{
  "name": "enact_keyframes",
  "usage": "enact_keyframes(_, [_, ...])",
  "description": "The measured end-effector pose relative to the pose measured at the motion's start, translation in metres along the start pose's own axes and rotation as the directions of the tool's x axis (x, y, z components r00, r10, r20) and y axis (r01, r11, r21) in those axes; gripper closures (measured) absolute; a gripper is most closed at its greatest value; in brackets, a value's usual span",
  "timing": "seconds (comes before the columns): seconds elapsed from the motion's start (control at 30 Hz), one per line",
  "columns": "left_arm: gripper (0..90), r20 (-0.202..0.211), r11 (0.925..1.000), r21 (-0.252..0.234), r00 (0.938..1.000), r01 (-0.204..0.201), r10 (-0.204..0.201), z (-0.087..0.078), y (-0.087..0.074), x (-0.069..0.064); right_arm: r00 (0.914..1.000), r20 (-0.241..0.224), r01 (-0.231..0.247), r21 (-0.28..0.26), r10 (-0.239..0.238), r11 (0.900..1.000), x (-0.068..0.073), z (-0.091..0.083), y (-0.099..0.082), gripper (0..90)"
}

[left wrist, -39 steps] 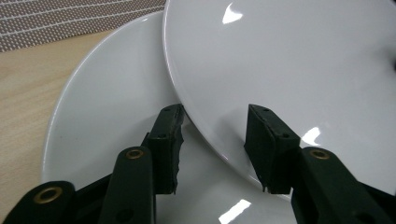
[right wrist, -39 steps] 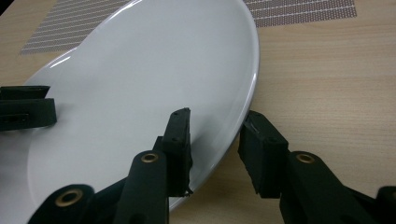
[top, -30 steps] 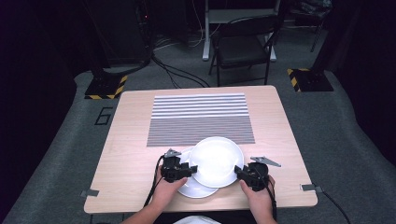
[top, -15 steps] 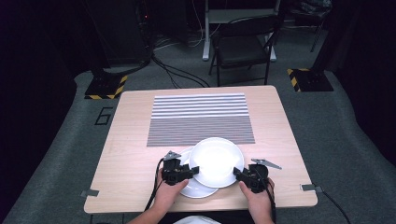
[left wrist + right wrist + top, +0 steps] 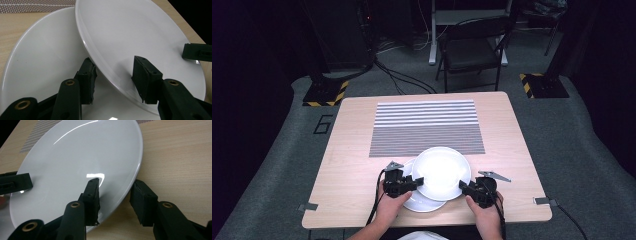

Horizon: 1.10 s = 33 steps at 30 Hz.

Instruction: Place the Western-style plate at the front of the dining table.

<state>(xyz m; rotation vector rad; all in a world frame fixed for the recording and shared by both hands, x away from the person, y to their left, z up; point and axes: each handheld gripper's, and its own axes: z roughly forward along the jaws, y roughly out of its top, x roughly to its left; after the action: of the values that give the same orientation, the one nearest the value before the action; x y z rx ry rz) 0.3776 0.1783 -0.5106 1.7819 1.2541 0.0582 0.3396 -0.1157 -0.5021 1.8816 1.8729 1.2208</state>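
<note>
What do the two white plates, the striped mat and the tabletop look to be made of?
Upper plate and lower plate: probably glazed ceramic, glossy white with sharp highlights, though melamine is possible. Striped mat: seemingly woven fabric or vinyl, matte, with a fine dotted weave. Table: light wood or wood-look laminate, visible grain, satin finish.
</note>
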Motion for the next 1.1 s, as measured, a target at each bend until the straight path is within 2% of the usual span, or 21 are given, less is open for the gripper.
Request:
enact_keyframes(0.43, [55.3, -0.005, 0.9994, -0.035, 1.0, -0.006, 0.006, -0.006, 0.002, 0.001, 0.9997, -0.014, 0.017, -0.026, -0.018, 0.9995, 0.005, -0.002, 0.0, 59.6])
enact_keyframes(0.57, [55.3, -0.009, 0.9993, -0.035, 0.9999, -0.01, 0.01, -0.008, 0.003, 0.002, 0.9993, -0.015, 0.033, -0.033, -0.033, 0.9989, 0.007, -0.002, 0.0, 59.6])
enact_keyframes(1.1, [55.2, -0.026, 0.9989, -0.042, 0.9994, -0.023, 0.022, -0.016, 0.008, 0.002, 0.9988, -0.028, 0.04, -0.029, -0.04, 0.9988, 0.014, -0.003, 0.003, 59.1])
